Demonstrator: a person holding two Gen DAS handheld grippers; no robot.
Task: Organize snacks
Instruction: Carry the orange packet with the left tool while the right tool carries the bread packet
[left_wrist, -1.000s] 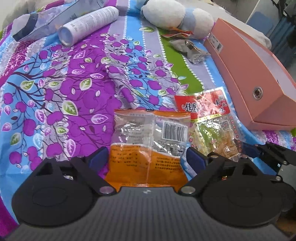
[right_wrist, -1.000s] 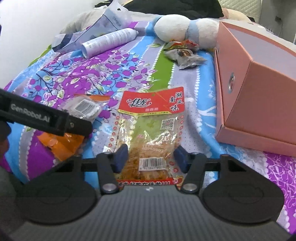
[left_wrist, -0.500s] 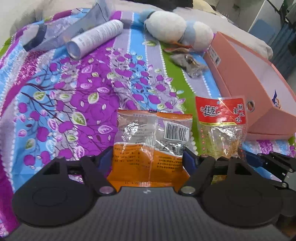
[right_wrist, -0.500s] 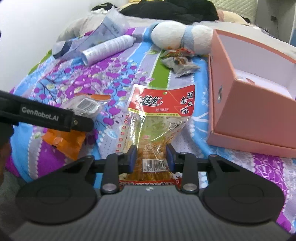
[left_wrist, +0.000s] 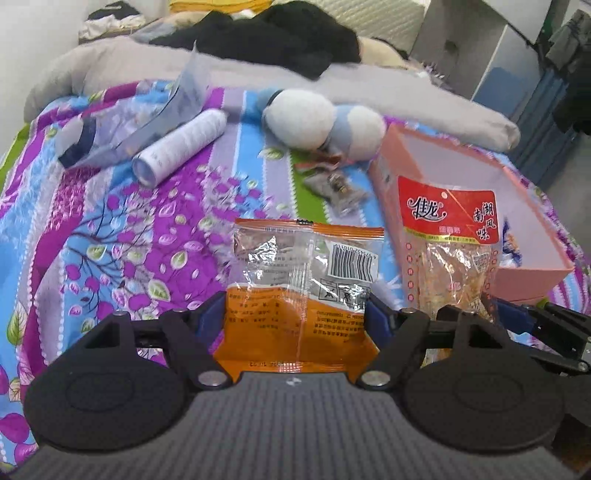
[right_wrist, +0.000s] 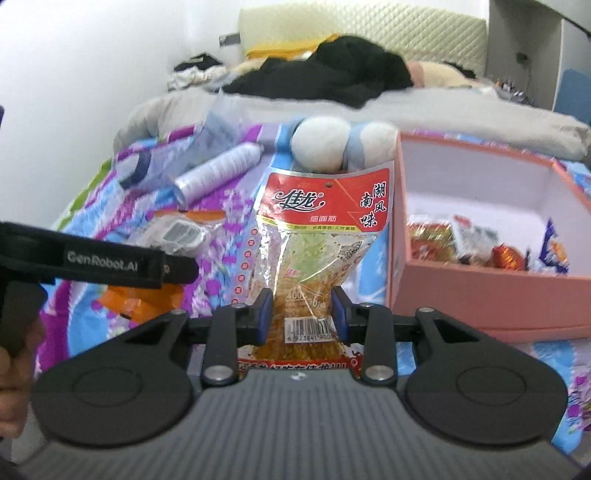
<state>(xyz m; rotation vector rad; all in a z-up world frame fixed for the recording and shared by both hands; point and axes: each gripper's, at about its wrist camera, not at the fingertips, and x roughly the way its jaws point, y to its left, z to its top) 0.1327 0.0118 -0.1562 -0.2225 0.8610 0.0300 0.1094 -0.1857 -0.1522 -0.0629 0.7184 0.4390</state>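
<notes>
Bright bedspread (left_wrist: 110, 229) below you, pink box (right_wrist: 480, 295) close on the right. Your left gripper (left_wrist: 295, 317) clamps the orange pack (left_wrist: 303, 280) by its edges; your right gripper (right_wrist: 301, 314) pinches the red pack (right_wrist: 317, 240) low. Both are floppy and could slip. Mind the box wall; there's open room above its mouth.

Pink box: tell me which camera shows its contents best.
Right wrist view: it looks into the open pink box, showing the wrapped snacks inside. The left wrist view shows mostly its walls, with the red-topped packet covering part.
</notes>
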